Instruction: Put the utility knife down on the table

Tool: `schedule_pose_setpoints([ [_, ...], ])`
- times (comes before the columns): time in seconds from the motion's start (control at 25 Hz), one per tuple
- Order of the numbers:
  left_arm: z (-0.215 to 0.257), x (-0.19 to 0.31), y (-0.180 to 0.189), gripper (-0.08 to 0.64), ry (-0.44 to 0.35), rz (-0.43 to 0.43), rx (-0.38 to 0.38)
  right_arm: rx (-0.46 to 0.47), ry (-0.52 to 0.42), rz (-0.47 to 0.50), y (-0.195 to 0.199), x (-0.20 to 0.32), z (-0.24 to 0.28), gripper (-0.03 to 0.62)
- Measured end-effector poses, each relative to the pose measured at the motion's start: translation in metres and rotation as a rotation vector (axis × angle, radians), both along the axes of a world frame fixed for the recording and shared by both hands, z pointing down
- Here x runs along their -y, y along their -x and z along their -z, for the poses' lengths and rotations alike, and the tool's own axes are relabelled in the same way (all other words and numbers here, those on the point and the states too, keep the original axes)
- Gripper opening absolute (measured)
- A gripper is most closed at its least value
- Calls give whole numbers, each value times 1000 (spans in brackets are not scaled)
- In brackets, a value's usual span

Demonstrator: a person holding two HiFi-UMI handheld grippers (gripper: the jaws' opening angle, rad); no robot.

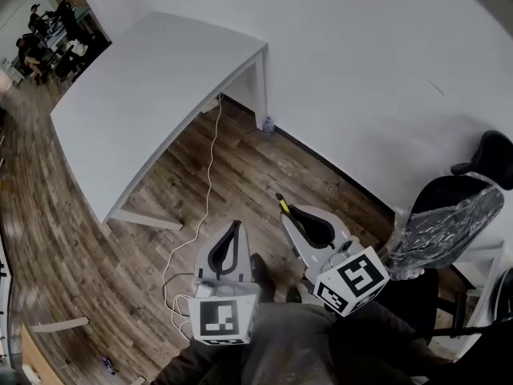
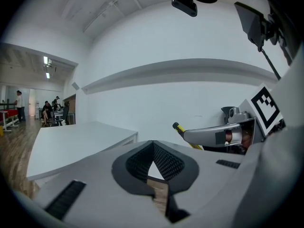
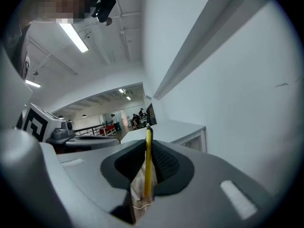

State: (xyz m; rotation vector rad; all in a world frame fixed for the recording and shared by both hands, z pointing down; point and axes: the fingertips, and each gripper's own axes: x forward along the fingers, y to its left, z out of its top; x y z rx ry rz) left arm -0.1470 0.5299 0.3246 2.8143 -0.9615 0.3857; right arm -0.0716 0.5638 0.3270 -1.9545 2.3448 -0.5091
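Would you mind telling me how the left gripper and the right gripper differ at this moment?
The right gripper is shut on the yellow utility knife, whose tip pokes out past its jaws; the left gripper is shut on nothing. In the head view the right gripper is rolled to one side, while the left gripper sits level. Both are grey with black ribbed pads and hang above the wooden floor, short of the white table.

Utility knife (image 3: pixel 148 170): slim yellow body, black tip. It is clamped edge-on between the jaws of the right hand-held gripper (image 3: pixel 148 144), with the tip projecting just past the jaw ends. It is held in the air, well apart from the desk (image 1: pixel 152 95).
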Motion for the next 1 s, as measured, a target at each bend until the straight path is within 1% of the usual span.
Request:
schedule_pose_setpoints([
  [0.16, -6, 39, 11, 3, 15, 24, -6, -11, 16, 26, 10, 40, -4, 46],
  [0.36, -5, 85, 25, 3, 9, 37, -21, -20, 19, 60, 27, 92, -3, 46],
  [0.56, -9, 117, 39, 2, 24, 61, -25, -23, 27, 70, 38, 125, -5, 46],
  [0.72, -13, 136, 35, 3, 38, 67, -23, -24, 31, 71, 33, 145, -5, 46],
  [0.8, -14, 146, 30, 3, 31, 74, -30, -24, 27, 69, 27, 153, -5, 46],
  [1.0, -17, 174, 1, 3, 26, 61, -4, -14, 23, 59, -4, 182, -11, 46],
])
